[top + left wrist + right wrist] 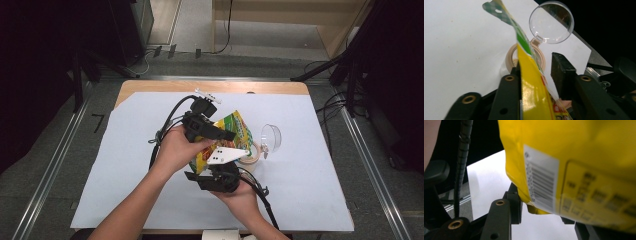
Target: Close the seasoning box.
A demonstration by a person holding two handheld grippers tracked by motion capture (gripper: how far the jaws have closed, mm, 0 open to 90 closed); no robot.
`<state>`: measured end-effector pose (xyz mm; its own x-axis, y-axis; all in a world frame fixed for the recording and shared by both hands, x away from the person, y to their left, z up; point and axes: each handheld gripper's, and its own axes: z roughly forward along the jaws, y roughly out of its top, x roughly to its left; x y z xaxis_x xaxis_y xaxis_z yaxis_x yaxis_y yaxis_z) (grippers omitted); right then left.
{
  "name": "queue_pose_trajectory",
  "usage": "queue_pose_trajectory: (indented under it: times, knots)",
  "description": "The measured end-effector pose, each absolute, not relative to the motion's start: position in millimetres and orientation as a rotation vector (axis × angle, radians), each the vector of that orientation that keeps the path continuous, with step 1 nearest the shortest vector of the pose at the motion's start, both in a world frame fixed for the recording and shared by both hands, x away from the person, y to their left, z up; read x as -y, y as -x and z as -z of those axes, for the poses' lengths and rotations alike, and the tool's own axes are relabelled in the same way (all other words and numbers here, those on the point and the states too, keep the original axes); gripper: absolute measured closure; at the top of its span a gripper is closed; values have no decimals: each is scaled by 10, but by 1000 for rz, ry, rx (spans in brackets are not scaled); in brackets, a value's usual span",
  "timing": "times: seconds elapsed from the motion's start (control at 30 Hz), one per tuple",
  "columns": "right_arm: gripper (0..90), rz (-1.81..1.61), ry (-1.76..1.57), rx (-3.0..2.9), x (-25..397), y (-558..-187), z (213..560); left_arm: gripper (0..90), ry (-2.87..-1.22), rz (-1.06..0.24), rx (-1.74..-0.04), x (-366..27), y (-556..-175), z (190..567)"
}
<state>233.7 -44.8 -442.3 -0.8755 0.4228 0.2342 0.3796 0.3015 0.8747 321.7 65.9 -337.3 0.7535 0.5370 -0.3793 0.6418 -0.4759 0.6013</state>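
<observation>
A yellow and green snack bag (233, 127) is held up over the table's middle. My right gripper (212, 171) comes from below, and its jaws press on the bag's bottom corner (534, 207) beside the barcode. My left gripper (222, 133) reaches in from the left. Its jaws stand on both sides of the bag's upper edge (531, 85): the left jaw touches it, and a gap shows at the right jaw. Behind the bag a small beige pot (512, 55) stands on the sheet with its clear round lid (551, 22) flipped open.
A white sheet (125, 165) covers most of the wooden table. The pot (251, 159) and its lid (271, 136) stand just right of the bag. Cables trail from both grippers toward the person. Dark stands and cables flank the table.
</observation>
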Motion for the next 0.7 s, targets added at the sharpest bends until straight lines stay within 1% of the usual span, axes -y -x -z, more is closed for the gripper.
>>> queue_pose_trajectory:
  times: [0.07,0.13,0.17,0.2,0.43,0.7]
  knots:
    - [582,-1662,-754,-2512,421,-2322,4434,738,-2216,170,-893,-643,-3205,3362]
    - [590,-1637,-732,-2518,396,-2305,4441,755,-2233,159,-888,-628,-3179,3349]
    - [609,-1629,-731,-2515,390,-2299,4441,759,-2235,157,-890,-621,-3167,3337]
    - [627,-1631,-735,-2508,393,-2296,4439,759,-2235,157,-890,-621,-3167,3337]
    - [636,-1644,-742,-2491,406,-2298,4438,745,-2214,191,-889,-608,-3141,3306]
    - [640,-1696,-756,-2501,419,-2289,4419,740,-2220,188,-872,-575,-3142,3282]
